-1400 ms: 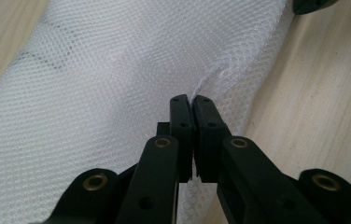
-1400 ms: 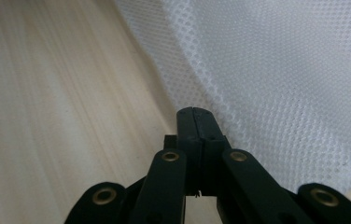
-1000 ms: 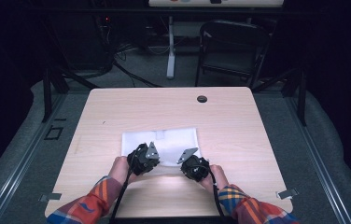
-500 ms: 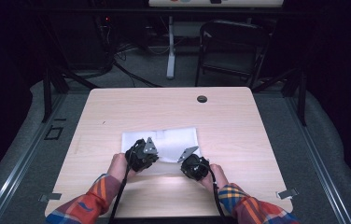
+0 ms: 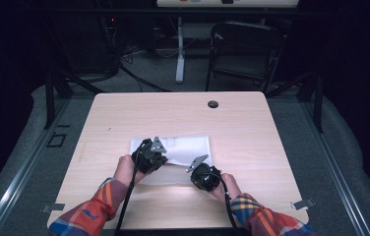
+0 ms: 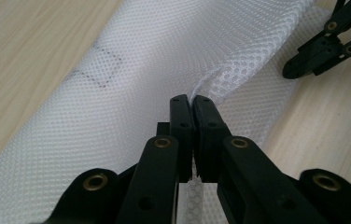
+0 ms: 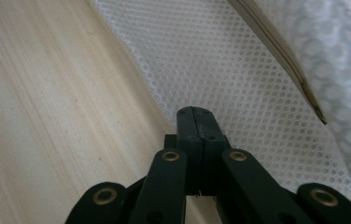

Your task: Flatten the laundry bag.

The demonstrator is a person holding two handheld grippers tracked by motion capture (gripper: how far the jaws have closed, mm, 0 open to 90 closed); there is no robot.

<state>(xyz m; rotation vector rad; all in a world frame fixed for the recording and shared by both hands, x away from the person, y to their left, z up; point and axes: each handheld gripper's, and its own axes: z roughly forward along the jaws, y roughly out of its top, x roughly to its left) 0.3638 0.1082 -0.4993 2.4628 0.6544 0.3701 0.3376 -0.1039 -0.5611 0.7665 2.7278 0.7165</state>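
Lying flat near the front middle of the pale, fine-grained wooden table (image 5: 252, 128), a white rectangular mesh bag (image 5: 188, 147) of perforated honeycomb fabric is held by both tools. The left gripper (image 6: 192, 100), black with brass-coloured pivot rivets and flat ribbed pads, has its jaws pressed together on a raised fold of the mesh, which puckers into a soft ridge at the tips; a strip of the same netting shows below between the jaw arms. Faint grey stitched outlines mark the cloth to its left. The right gripper (image 7: 195, 111) has its jaws together at the bag's near edge, where the thin single layer of netting meets the wood; whether fabric is pinched there cannot be made out. A beige seamed hem (image 7: 281, 51) crosses the upper right of the right gripper view, blurred.
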